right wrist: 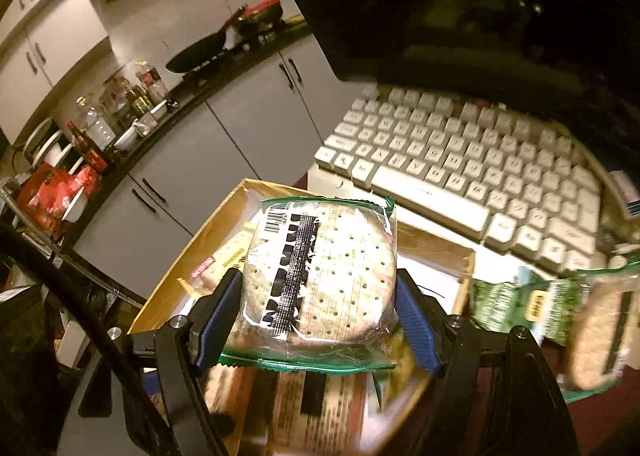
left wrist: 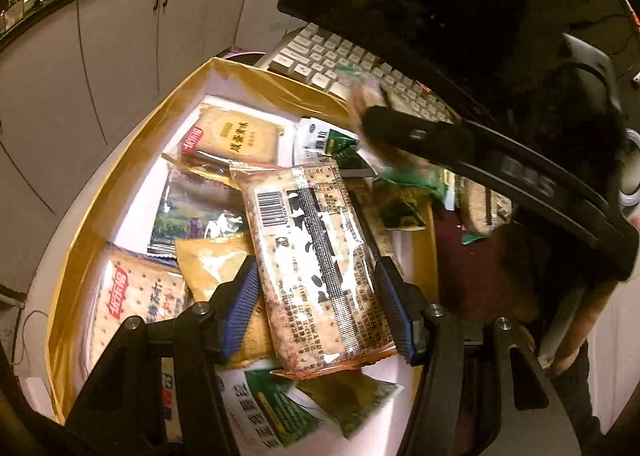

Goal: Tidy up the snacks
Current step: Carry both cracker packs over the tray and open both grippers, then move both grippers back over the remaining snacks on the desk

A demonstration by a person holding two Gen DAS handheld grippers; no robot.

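Left gripper (left wrist: 316,296) clamps an orange-edged cracker pack (left wrist: 316,256) over the gold-lined box (left wrist: 132,176); right gripper (right wrist: 316,312) squeezes a green-edged cracker pack (right wrist: 320,276) above the box's far side. Best play, I'd say: lower each pack flat into a free gap before letting go, one at a time, so the two don't collide. More green packs (right wrist: 532,308) wait on the dark red tabletop (left wrist: 480,276) beside a white keyboard (right wrist: 460,168). Beyond, pale kitchen cabinets (right wrist: 224,144) under a cluttered counter.
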